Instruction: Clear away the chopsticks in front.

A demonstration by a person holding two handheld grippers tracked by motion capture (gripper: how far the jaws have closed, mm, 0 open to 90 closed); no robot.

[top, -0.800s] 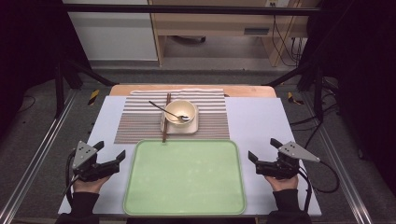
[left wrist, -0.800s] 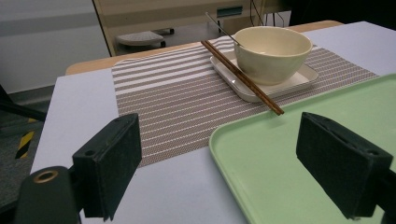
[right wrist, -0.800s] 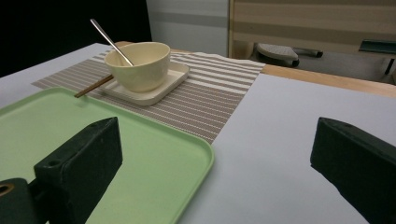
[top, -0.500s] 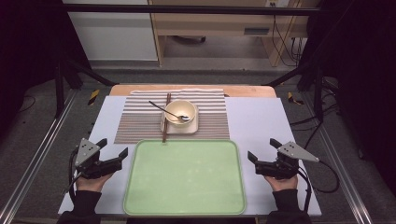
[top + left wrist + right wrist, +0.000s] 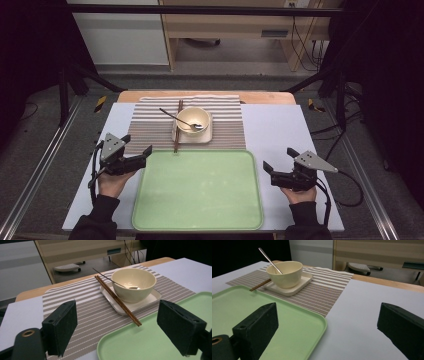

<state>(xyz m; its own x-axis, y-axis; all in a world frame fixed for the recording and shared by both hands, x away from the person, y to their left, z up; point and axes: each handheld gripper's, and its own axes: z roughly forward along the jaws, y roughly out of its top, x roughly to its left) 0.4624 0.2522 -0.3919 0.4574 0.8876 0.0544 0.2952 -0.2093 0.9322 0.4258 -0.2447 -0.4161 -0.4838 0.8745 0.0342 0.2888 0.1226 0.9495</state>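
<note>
Both tools, the left tool (image 5: pixel 142 156) and the right tool (image 5: pixel 270 172), flank the empty pale-green plastic tray (image 5: pixel 197 220) with jaws spread, holding nothing. The cream ceramic bowl (image 5: pixel 193 120) beyond it looks ready for loading.

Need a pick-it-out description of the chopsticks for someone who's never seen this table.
Start at the striped placemat beyond the green tray. On it a cream bowl sits on a square plate. The chopsticks are the two thin brown sticks on the plate's left edge, tips reaching the tray, unlike the metal spoon in the bowl.
</note>
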